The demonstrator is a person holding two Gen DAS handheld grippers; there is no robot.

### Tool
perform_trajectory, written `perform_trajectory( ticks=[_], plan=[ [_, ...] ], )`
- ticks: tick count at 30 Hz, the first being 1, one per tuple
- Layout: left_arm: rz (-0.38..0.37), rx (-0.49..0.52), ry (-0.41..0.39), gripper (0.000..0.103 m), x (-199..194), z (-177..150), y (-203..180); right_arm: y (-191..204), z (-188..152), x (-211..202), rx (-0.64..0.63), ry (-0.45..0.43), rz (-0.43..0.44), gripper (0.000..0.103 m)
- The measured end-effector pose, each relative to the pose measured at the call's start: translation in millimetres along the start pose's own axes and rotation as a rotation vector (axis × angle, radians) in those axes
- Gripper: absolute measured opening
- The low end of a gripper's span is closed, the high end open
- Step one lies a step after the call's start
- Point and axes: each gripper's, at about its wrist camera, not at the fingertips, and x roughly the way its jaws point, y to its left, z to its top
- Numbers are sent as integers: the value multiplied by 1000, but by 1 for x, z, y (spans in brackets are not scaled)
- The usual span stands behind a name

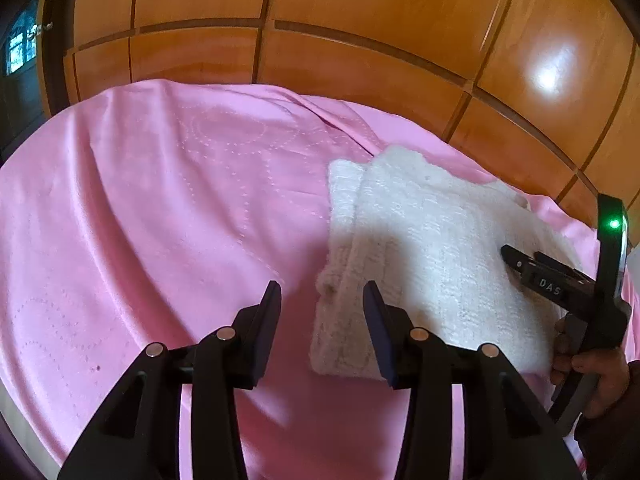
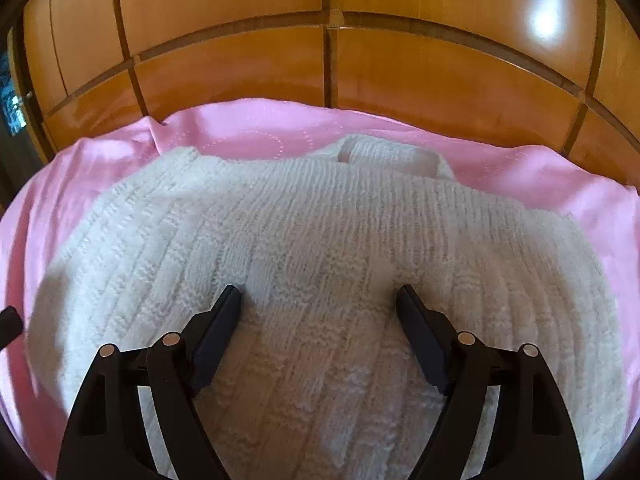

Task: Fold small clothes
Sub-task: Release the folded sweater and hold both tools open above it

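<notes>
Sweater: white knit (image 2: 320, 240), lying folded on the pink sheet (image 1: 160, 200), right of the sheet's middle, in front of the wood panels (image 1: 360, 20).
Left claw: (image 1: 322, 292) hanging spread over the sheet, just left of the sweater's near left edge, pinching nothing.
Right claw: (image 2: 318, 292) hanging spread wide over the sweater's near part; fingertips (image 2: 232, 294) close to the knit, contact unclear.
Hand: (image 1: 592, 376) gripping the right claw's handle at the right edge.

Sweater (image 2: 320, 240) on sheet (image 2: 100, 160), before panelling (image 2: 240, 60)
</notes>
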Motion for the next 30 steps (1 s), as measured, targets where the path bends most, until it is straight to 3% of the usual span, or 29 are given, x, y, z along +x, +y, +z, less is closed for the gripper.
perform_trajectory(
  ticks=[9, 23, 30],
  plan=[
    [-13, 10, -2, 46, -6, -4, -3, -21, -17, -42, 88, -23, 3, 80],
    [8, 26, -6, 50, -11, -7, -6, -116, -61, -74, 292, -8, -138, 80],
    [26, 43, 29, 53, 2, -7, -3, -126, -73, -80, 307, -16, -143, 80]
  ],
)
